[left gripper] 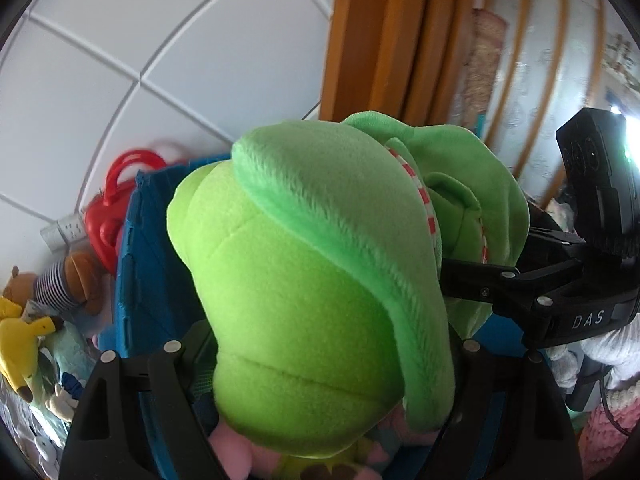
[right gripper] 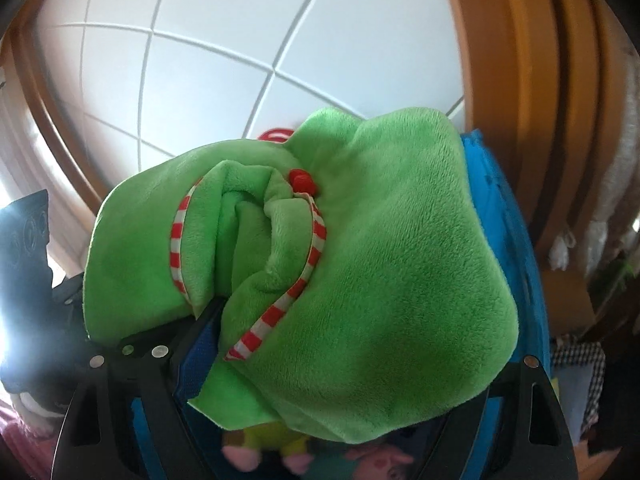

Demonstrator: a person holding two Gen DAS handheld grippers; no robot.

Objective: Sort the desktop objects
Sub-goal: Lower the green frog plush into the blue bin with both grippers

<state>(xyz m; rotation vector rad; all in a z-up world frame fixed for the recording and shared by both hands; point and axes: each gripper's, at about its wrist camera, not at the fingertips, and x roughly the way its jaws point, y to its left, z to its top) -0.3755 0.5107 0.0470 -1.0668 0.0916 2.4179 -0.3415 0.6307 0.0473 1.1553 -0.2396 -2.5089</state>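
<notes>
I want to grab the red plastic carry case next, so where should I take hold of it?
Grip the looped handle on top of the red plastic carry case, coming from above. The handle stands clear, while the case's body is wedged between the blue bin and the white tiled wall, leaving little side access.

green plush toy [left gripper: 320,280] with red-white striped trim, above blue bin [left gripper: 148,240].

The only readable lettering is "DAS", in pale capitals on the black body of the right gripper [left gripper: 460,276], at the scene's right side. Nothing else carries legible text.
</notes>
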